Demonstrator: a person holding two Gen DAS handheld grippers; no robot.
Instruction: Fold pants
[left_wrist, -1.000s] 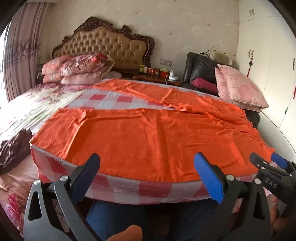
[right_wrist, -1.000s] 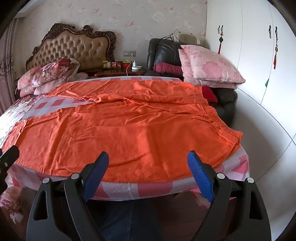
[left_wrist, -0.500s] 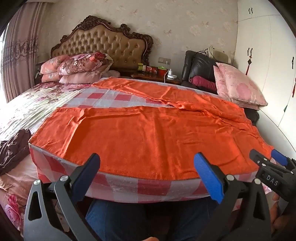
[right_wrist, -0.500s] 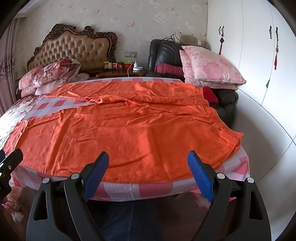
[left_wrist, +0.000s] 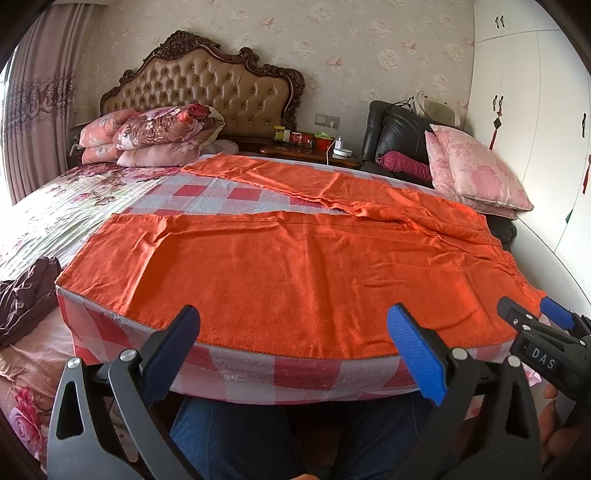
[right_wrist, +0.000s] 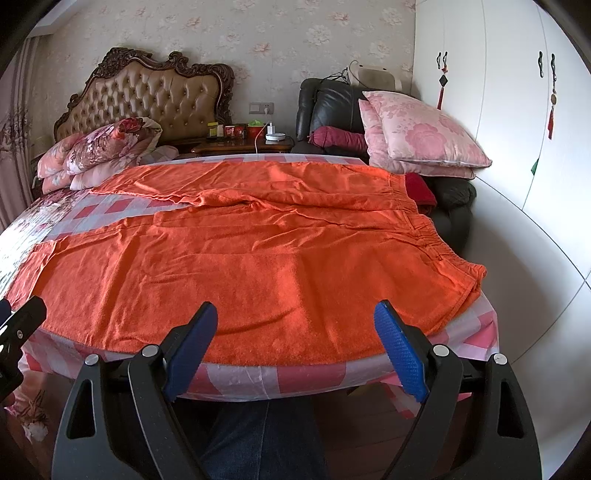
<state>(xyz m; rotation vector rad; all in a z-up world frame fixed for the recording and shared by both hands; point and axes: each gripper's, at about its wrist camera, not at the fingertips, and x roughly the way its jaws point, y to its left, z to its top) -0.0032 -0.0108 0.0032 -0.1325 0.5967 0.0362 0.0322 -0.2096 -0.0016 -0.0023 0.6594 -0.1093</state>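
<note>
pants: orange pants (left_wrist: 295, 280) lie flat on the checked bed cover (left_wrist: 236, 373), waistband (right_wrist: 439, 243) at 3 o'clock, both legs running to 9 o'clock; far leg (left_wrist: 280, 177) splays toward 11 o'clock, near leg along the bed's front edge.
left gripper: my left gripper (left_wrist: 295, 354) is released, blue pads spread wide, holding nothing, just short of the near hem at 6 o'clock.
right gripper: my right gripper (right_wrist: 295, 350) also spread and empty, hovering short of the near edge toward the waist end.
step: no fold made yet, I judge; first grasp still to come.
risk 1: near hem sits right on the mattress edge, so a low pinch could catch the bed cover with the cloth and drag it up.
risk 2: fabric looks thin and soft; a shallow bite may slip out mid-lift.
risk 3: ridge of wrinkles (right_wrist: 236, 199) at the crotch could get trapped under a leg-over-leg fold.
risk 4: uneven lift between my two hands would skew the legs.
risk 5: pink pillows (right_wrist: 417, 136) at 2 o'clock sit near the waistband; a wide swing could knock them.
</note>
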